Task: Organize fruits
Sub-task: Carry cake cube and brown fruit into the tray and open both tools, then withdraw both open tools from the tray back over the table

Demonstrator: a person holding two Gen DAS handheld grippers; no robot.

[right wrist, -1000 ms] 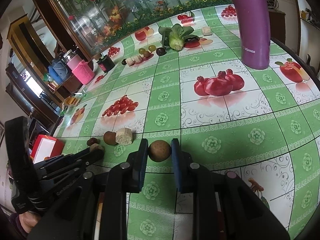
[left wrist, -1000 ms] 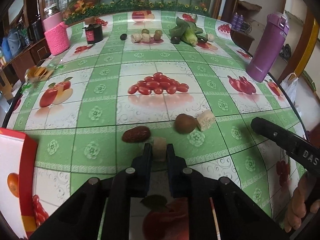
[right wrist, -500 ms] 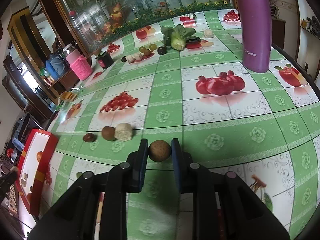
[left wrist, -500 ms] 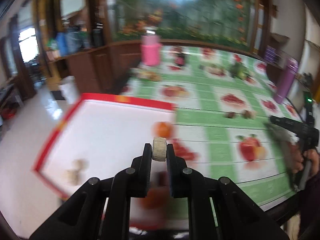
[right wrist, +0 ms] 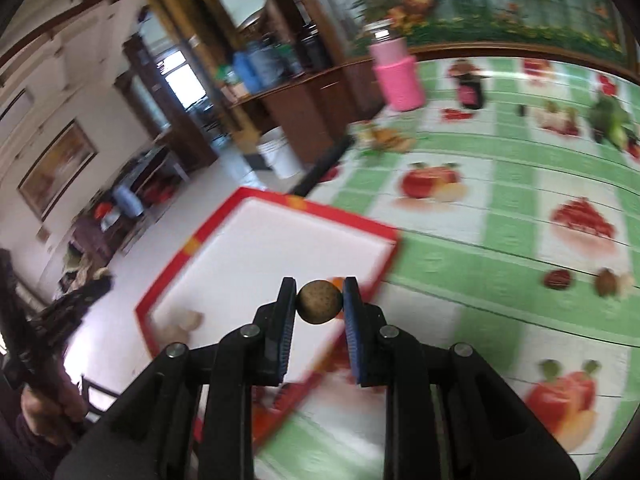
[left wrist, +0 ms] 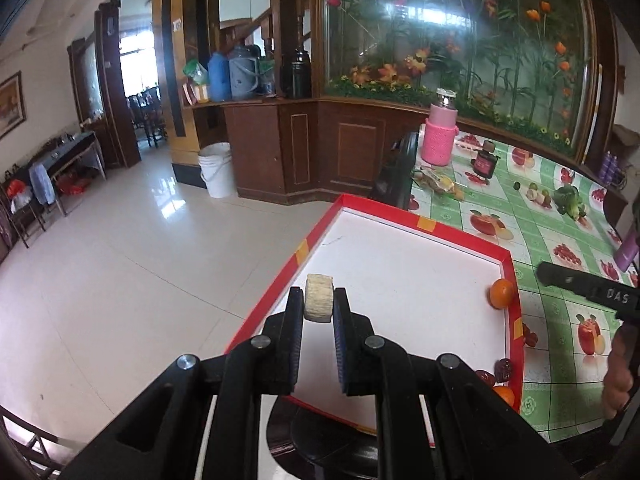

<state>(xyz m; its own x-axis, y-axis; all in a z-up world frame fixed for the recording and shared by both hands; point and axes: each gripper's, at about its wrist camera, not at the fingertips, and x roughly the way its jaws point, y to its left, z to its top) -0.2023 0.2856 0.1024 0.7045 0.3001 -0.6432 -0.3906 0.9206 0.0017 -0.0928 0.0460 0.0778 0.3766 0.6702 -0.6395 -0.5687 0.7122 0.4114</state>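
My left gripper (left wrist: 319, 302) is shut on a pale beige fruit chunk (left wrist: 319, 298) and holds it above the left edge of a red-rimmed white tray (left wrist: 400, 216). An orange (left wrist: 501, 293) lies at the tray's right wall. My right gripper (right wrist: 320, 300) is shut on a round brown fruit (right wrist: 320, 302), above the tray's (right wrist: 224, 216) near right corner. Pale pieces (right wrist: 182, 326) lie in the tray's near left corner. A red date (right wrist: 558, 279), a brown fruit (right wrist: 606, 283) and a pale chunk (right wrist: 626, 281) lie on the green tablecloth to the right.
A pink-sleeved bottle (left wrist: 440, 136), a dark jar (left wrist: 485, 163), greens (left wrist: 570, 200) and small fruits (left wrist: 538, 196) stand at the far side of the table. The right gripper body (left wrist: 592, 292) shows at the right. Tiled floor (left wrist: 120, 280) lies left of the tray.
Both grippers swung left from the table toward the tray. The left one now hangs over the tray's left edge with its chunk; the right one carried the brown fruit over the tray corner.
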